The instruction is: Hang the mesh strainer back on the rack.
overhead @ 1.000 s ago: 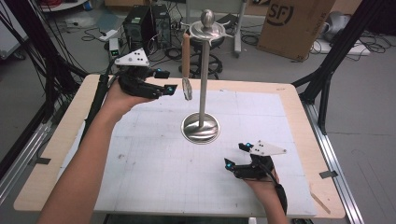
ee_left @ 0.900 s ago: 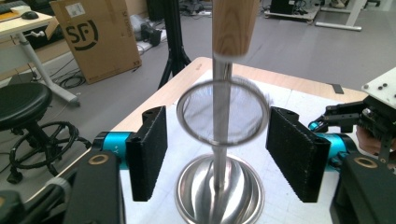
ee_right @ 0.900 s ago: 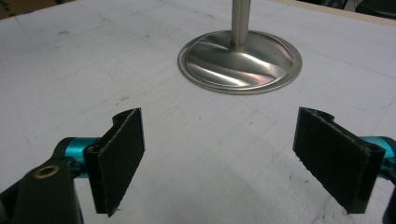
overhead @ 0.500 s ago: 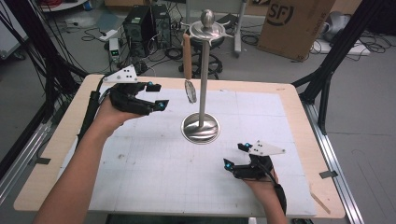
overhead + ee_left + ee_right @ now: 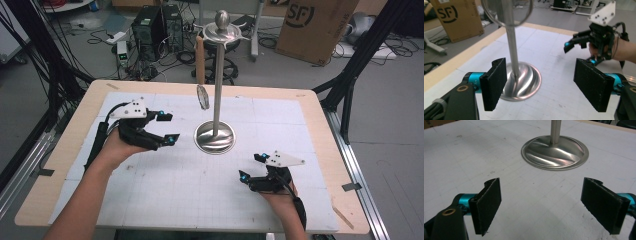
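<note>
A tall steel stand (image 5: 217,90) with a round domed base (image 5: 214,137) rises from the middle of the table. From its top a small round strainer-like disc (image 5: 202,96) hangs beside the pole, blurred at the top of the left gripper view (image 5: 506,12). My left gripper (image 5: 167,128) hovers left of the base, open, with nothing between its pads (image 5: 492,83). The base (image 5: 522,80) lies just beyond them. My right gripper (image 5: 250,167) rests low at the front right, open and empty, its pads (image 5: 486,203) facing the base (image 5: 554,152).
A white gridded mat (image 5: 200,190) covers the wooden table (image 5: 60,155). Behind the table stand a cardboard box (image 5: 312,27), computer cases (image 5: 155,25) and loose cables. Black frame legs (image 5: 350,85) flank the right side.
My left gripper has moved back from the hanging disc, down and toward the near side, and now sits lower, left of the base. The right gripper has stayed put.
</note>
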Motion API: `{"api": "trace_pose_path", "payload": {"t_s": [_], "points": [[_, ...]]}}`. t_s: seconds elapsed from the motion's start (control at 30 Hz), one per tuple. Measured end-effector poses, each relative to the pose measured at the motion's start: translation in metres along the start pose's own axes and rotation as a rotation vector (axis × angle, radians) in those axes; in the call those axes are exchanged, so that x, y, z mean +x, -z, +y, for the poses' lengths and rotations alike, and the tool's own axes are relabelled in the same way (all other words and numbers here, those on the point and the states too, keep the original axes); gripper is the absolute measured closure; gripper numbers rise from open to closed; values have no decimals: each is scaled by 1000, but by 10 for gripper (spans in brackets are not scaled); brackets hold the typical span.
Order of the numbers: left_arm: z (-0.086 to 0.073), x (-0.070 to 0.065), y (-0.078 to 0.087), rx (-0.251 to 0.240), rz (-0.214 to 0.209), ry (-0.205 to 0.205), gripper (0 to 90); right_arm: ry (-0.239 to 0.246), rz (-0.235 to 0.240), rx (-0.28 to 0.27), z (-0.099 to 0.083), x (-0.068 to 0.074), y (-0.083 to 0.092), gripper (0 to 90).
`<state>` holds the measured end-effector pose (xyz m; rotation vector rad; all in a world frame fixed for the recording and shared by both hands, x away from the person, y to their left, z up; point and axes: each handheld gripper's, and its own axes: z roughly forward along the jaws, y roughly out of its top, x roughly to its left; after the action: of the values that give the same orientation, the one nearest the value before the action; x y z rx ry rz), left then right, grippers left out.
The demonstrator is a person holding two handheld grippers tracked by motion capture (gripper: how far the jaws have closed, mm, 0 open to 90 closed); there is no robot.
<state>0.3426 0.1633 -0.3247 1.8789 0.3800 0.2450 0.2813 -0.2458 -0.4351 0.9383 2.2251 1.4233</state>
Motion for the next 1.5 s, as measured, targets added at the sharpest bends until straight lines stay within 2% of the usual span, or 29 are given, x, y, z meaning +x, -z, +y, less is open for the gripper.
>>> {"api": "trace_pose_path", "payload": {"t_s": [0.17, 0.33, 0.43, 0.73, 0.9, 0.97, 1.1, 1.2, 1.3, 1.4, 1.5], "points": [[-20, -8, 2, -7, -15, 17, 269, 2, -1, 0, 0, 0, 0, 154], [-35, -11, 5, -3, -4, 25, 246, 7, -1, 3, -1, 0, -2, 154], [-48, -18, 10, -6, 3, 25, 242, 3, -2, 6, -1, 0, -2, 154], [-66, -21, 23, -8, 56, 29, 232, 8, -5, 7, -1, -1, -2, 154], [-73, -21, 24, 35, 89, 28, 220, 10, -4, 11, -1, -1, -2, 154], [-76, -22, 25, 34, 93, 29, 216, 9, -3, 13, -1, 0, -2, 154], [-86, -23, 27, 45, 93, 53, 214, 17, 0, 10, -2, 0, -1, 154], [-91, -22, 28, 36, 100, 65, 209, 11, 1, 0, -1, -1, 1, 154], [-96, -20, 26, 48, 99, 84, 209, 2, 3, -2, -2, -2, 2, 154], [-102, -18, 25, 62, 113, 98, 209, -4, 6, -5, -2, -4, 3, 154], [-104, -17, 26, 56, 126, 106, 208, -14, 7, -13, -2, -6, 4, 154]]}}
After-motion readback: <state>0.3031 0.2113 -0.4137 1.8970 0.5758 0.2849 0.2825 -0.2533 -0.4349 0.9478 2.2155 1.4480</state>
